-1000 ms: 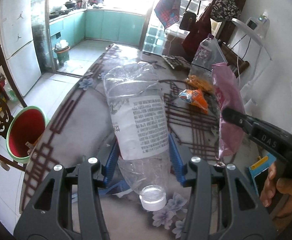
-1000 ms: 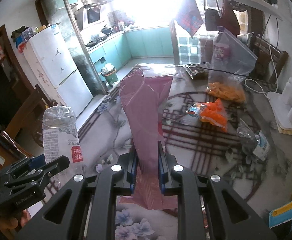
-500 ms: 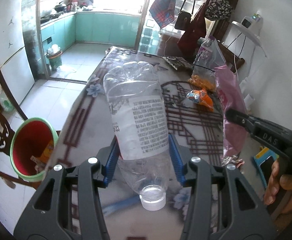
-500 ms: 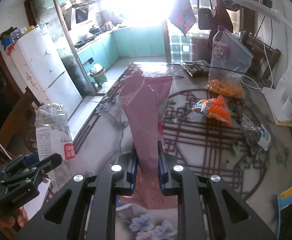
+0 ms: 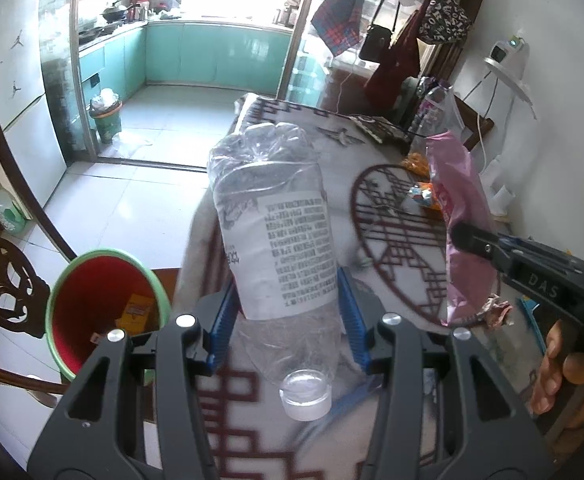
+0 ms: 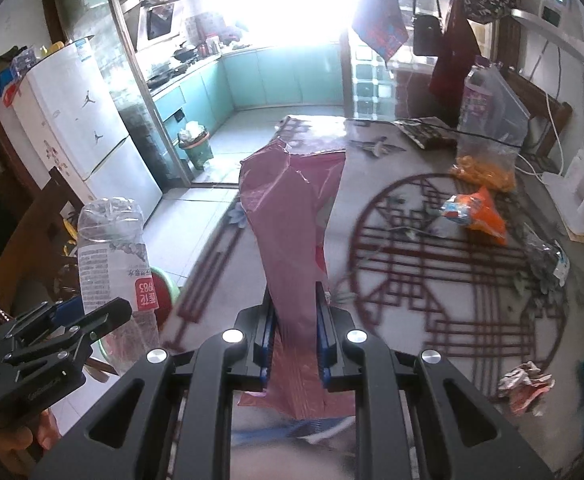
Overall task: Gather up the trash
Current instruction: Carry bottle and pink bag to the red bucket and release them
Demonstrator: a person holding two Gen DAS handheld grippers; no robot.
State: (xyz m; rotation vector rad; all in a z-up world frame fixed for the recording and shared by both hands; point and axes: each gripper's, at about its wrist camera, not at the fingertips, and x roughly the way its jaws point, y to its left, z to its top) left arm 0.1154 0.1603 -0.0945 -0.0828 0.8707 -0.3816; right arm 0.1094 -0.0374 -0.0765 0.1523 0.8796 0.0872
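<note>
Bottle and wrapper held over the table's left edge, bin just beyond.

Crushed plastic bottle (image 5: 276, 236), cap toward the camera, sits squeezed between the left gripper (image 5: 286, 316) pads; the pink wrapper (image 6: 292, 248) is pinched flat in the nearly closed right gripper (image 6: 293, 332). Likely risks: the slick bottle sliding out of the grip, or either piece released short and missing the red bin (image 5: 104, 308) on the floor beside the table (image 6: 431, 280).

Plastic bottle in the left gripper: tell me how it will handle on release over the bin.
The plastic bottle looks empty and crumpled, so probably light and squashy under the left gripper. Its round body would likely roll if it missed the red bin.
</note>
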